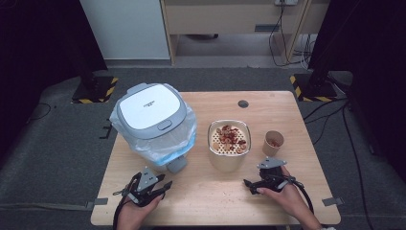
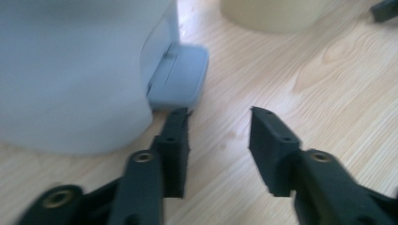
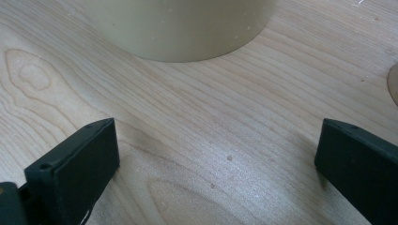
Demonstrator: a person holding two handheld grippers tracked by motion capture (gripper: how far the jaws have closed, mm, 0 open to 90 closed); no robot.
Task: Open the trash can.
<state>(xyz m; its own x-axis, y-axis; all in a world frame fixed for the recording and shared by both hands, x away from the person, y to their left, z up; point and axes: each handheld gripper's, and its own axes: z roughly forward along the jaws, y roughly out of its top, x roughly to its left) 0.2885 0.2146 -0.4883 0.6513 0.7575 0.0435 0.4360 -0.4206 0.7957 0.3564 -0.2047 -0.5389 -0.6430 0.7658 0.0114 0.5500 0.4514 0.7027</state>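
Note:
A white bin with a grey lid point(image 1: 151, 112) and a plastic liner stands at the table's left; its grey foot pedal point(image 1: 176, 164) sticks out at the front. Right of it stands a cream container point(image 1: 229, 160) with brown and red food scraps on a perforated insert. My left gripper point(image 1: 165, 188) rests near the front left, open, jaws empty. In the left gripper view the gripper point(image 2: 219, 115) points at the pedal point(image 2: 180, 75), just short of it. My right gripper point(image 1: 249, 186) lies front right, wide open. In the right gripper view its jaws point(image 3: 218, 136) face the cream container point(image 3: 178, 23) with bare wood between them.
A small paper cup point(image 1: 273, 143) with reddish bits inside stands right of the container. The wooden table point(image 1: 206, 201) has a round cable hole point(image 1: 243, 103) at the back. A few crumbs lie in front of the container. Cables trail from both grippers off the front edge.

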